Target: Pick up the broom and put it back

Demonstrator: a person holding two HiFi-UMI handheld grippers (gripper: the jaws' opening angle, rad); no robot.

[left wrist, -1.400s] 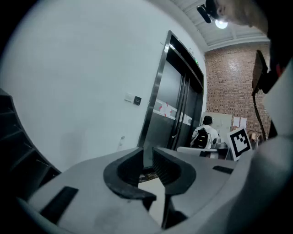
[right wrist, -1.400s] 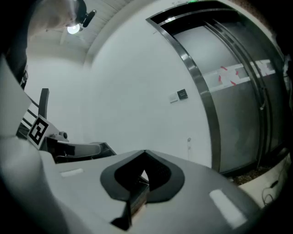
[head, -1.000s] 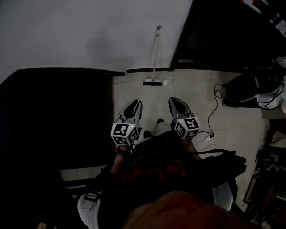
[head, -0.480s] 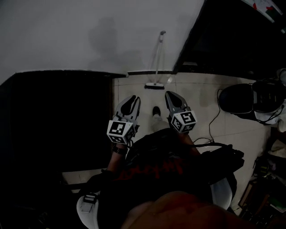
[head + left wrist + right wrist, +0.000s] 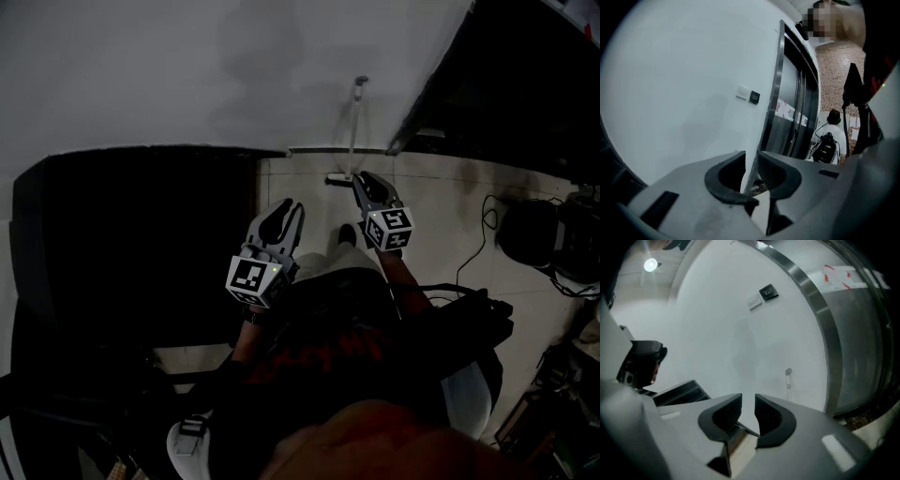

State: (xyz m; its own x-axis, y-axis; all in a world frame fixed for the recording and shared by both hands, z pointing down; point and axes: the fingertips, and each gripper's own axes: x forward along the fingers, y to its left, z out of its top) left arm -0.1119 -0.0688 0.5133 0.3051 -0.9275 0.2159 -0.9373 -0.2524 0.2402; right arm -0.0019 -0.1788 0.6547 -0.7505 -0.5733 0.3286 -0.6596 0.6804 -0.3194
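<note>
Broom (image 5: 353, 131) upright against far wall (image 5: 187, 75), just ahead of my right gripper (image 5: 367, 183), jaws just opening, empty; left gripper (image 5: 284, 214) farther, narrowly parted, empty

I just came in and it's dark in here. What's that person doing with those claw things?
A person holds a gripper in each hand, facing a broom that leans against the white wall. The right gripper points toward the broom; its jaws have just been opening, with nothing between them. The left gripper is open and empty too. The broom has not been picked up yet.
</note>
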